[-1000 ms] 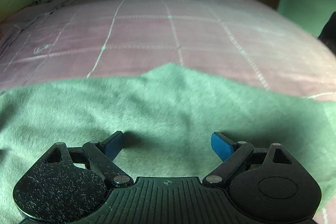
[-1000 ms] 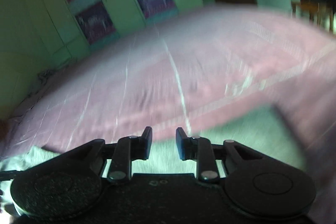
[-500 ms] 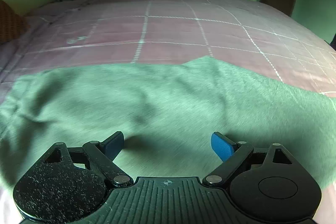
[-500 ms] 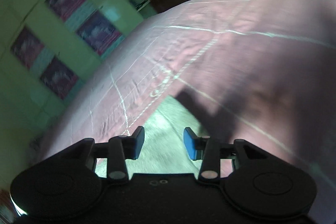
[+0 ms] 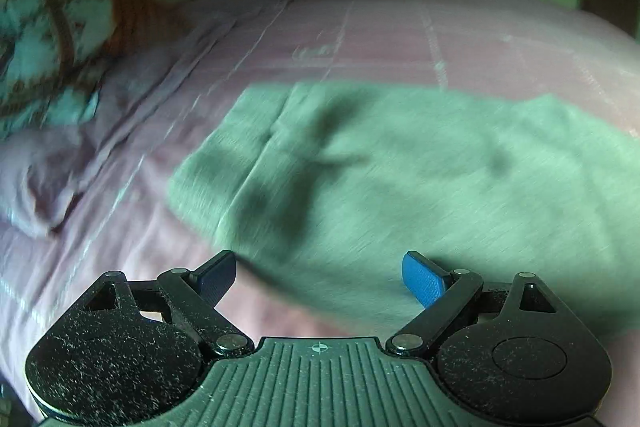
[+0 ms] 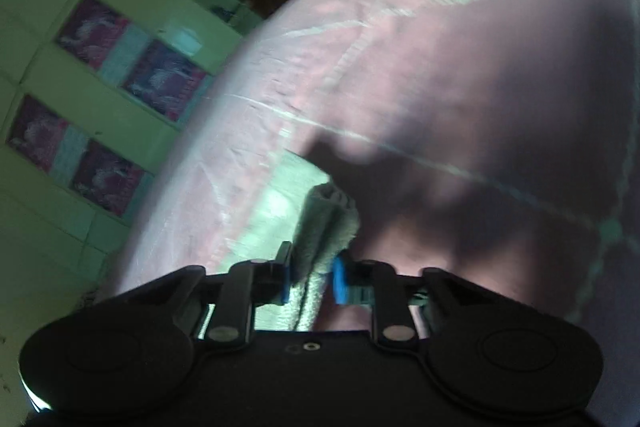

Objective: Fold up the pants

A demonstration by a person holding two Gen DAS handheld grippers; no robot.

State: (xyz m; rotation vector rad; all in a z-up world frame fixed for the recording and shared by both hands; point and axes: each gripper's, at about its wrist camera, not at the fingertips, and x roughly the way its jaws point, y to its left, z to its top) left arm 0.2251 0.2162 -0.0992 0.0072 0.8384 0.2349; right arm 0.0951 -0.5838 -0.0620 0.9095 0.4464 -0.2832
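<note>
Green pants (image 5: pixel 400 171) spread flat on pink checked bedsheet (image 5: pixel 380 27), left gripper (image 5: pixel 318 275) above their near edge — jaws opening, spread wide, nothing between, right gripper (image 6: pixel 310 277) closing on a bunched fold of pants (image 6: pixel 326 219) — cloth pinched between blue pads, patterned pillow (image 5: pixel 52 43) at far left

**Soft cloth, matt plastic**

The green pants (image 5: pixel 420 171) are a soft, matt cloth with a faintly fuzzy, brushed nap; in the right wrist view a bunched fold (image 6: pixel 324 223) looks thick and fleecy. The pink bedsheet with pale stitched grid lines (image 5: pixel 380 43) is thin woven cloth, matt and lightly creased. The left hand-held gripper (image 5: pixel 320 277) is black matt plastic, speckled with dust, with dull metal pivot pins and blue textured rubbery pads (image 5: pixel 424 277). The right hand-held gripper (image 6: pixel 312 277) shows smoother black plastic and the same blue pads (image 6: pixel 339 281).
</note>
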